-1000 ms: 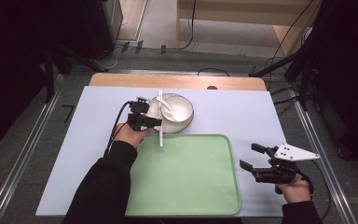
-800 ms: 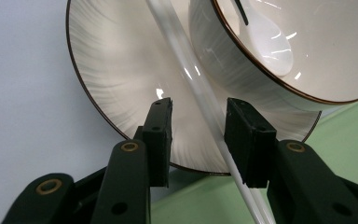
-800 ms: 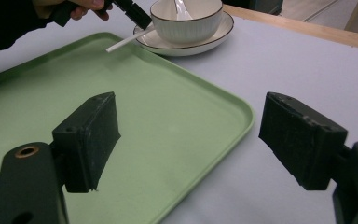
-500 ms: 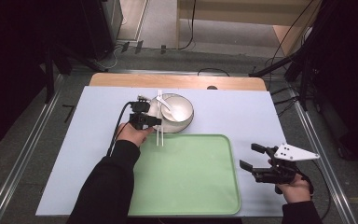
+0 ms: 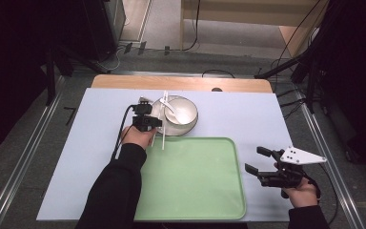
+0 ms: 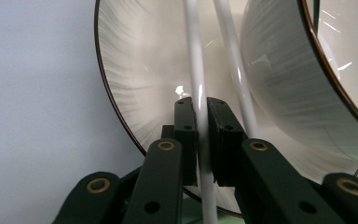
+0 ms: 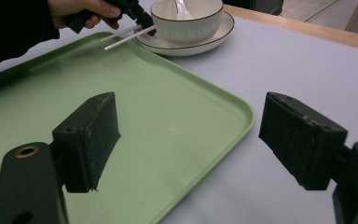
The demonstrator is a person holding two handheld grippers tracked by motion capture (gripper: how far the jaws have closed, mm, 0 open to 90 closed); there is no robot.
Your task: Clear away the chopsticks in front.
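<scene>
Left tongs [image 6: 200, 126] have just closed on one chopstick [image 6: 196, 70]; its long axis runs 12–6 o'clock across the saucer [image 5: 158, 110], bowl [image 5: 181, 114] at 3. Tray [image 5: 190, 210] at 6. Right tongs [image 5: 255, 161] wide, empty, well apart.

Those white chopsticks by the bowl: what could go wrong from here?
The left tongs have just closed on only one chopstick; the second chopstick lies loose beside it against the bowl, so a lift may leave it behind or roll it off the plate. The pinched stick is thin and smooth, so it could swivel or slip. A swing might also nudge the bowl.
</scene>
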